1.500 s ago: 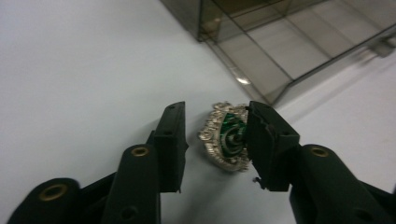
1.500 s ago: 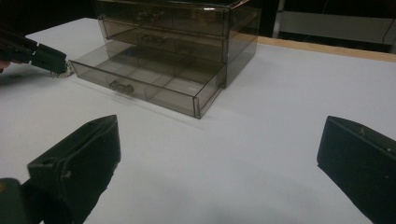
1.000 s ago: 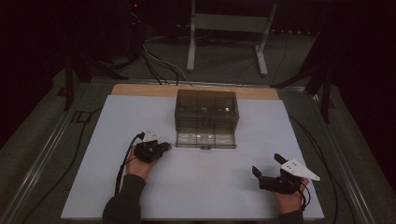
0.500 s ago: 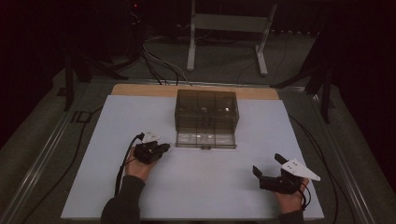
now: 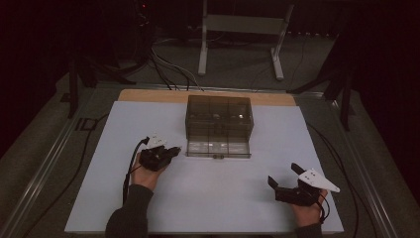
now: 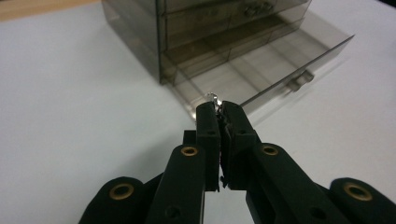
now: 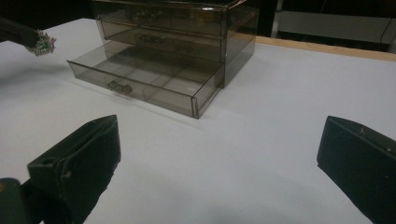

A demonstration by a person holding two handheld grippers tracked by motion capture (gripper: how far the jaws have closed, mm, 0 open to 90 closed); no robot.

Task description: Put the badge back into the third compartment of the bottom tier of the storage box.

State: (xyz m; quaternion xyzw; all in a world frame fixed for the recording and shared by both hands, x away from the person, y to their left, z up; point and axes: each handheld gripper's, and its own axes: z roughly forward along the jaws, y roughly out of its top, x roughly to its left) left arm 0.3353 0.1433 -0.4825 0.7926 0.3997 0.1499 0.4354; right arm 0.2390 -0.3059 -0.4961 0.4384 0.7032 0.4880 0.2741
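The left hand-held gripper (image 6: 218,108), pinched shut on a small sparkly silver trinket (image 6: 213,98), has lifted off the white tabletop (image 5: 213,198) beside the smoky clear-plastic organiser's open bottom drawer (image 5: 218,147), likely its destination, while the right hand-held gripper (image 5: 283,176) waits with jaws apart.

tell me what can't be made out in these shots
- Small shiny item in the left gripper: its shut jaws cover most of it; too small in the right gripper view.
- Upper drawers' contents: smoky walls blur them, high view.
- Right gripper: fingertips cut off by the frame.
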